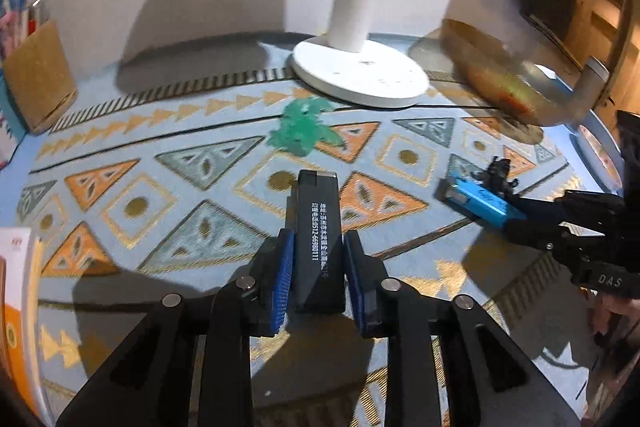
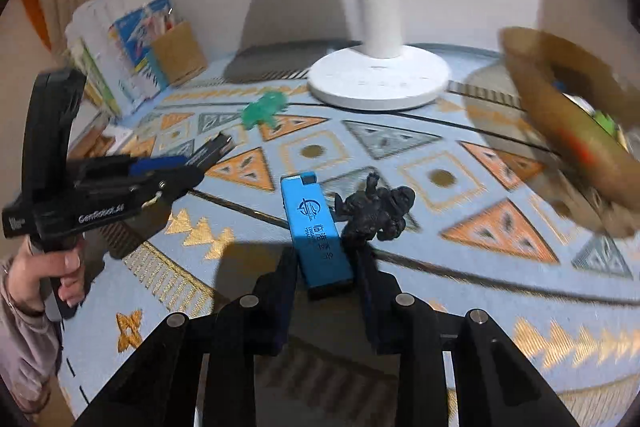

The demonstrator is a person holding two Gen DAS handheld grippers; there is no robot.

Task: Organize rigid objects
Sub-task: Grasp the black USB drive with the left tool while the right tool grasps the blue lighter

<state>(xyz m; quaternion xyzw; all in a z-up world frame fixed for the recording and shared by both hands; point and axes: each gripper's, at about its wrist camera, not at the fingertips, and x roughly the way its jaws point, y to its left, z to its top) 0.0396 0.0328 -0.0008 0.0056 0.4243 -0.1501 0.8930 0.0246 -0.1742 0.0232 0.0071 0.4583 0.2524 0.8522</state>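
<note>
black plastic fingers of the left gripper (image 1: 316, 263) are clamping a dark grey rectangular lighter with white lettering (image 1: 317, 227), holding it over the middle of the patterned blue tablecloth (image 1: 160, 163). the right gripper (image 2: 326, 267) is pinching a bright blue rectangular lighter (image 2: 314, 227) just beside a lumpy black toy figure (image 2: 376, 213). a translucent green toy figure (image 1: 302, 127) is lying nearer the far edge, by the round white lamp base (image 1: 360, 73).
</note>
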